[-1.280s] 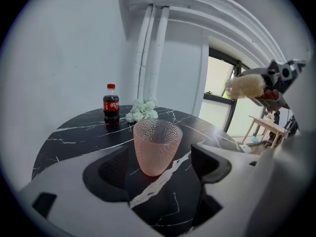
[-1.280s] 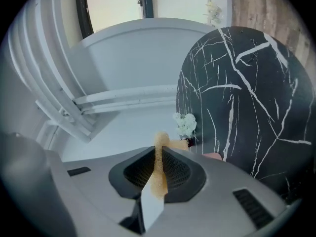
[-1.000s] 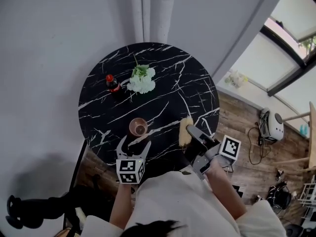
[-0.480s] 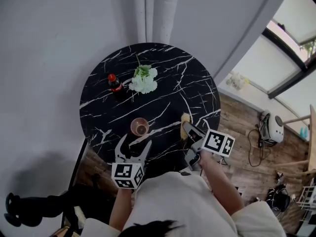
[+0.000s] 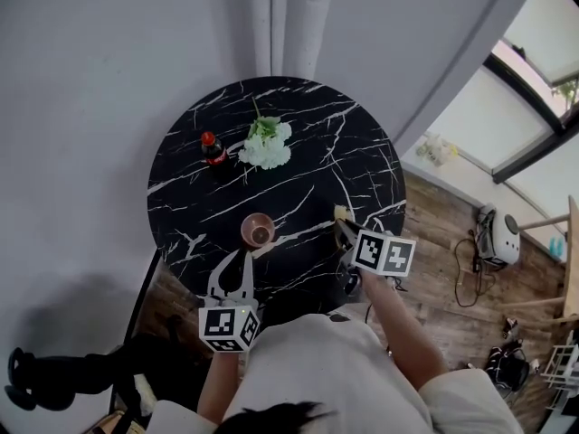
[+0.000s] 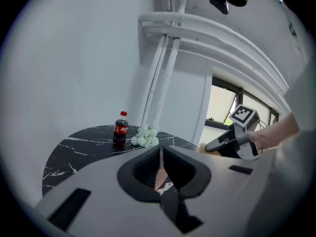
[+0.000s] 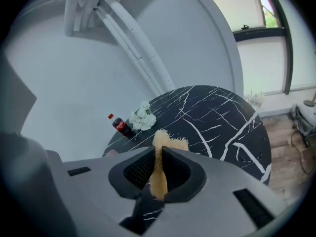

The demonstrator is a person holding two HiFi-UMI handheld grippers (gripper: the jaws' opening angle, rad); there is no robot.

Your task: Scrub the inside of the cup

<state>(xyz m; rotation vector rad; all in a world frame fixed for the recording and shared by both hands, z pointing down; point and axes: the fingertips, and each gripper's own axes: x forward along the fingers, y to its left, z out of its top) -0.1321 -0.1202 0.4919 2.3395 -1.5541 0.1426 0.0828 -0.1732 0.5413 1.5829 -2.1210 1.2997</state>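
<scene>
Condition noted: the cup (image 5: 258, 231) stands upright and unheld on the black marbled tabletop (image 5: 317, 179), towards its near edge. The left gripper (image 5: 242, 257) points at the cup from just short of it. Its tongs have just closed and are pressed together with nothing gripped. A thin pinkish sliver shows through the slit and is judged to be the cup beyond, not a pinched rim. The right gripper (image 7: 159, 152) has its tongs pinching a yellow fibrous sponge (image 7: 169, 141), whose frayed head stands proud of the tips. It sits near the tabletop's right edge, apart from the cup. Scrubbing is judged not yet begun.

Principal hazard: with no hold on the cup, a sponge pressed into it would likely tip it or skid it across the smooth tabletop, possibly over the near edge.

Second hazard: the left tongs must spread again before they can take the cup. Advancing them while pressed together would prod the wall and knock the cup over.

Third hazard: the sponge is soft and narrow where it is gripped, so twisting inside the cup may bend it or drag it loose.

The bottle (image 5: 211, 148) and the flowers (image 5: 267, 147) stand well apart at the far side, and the risk to them is slight.
</scene>
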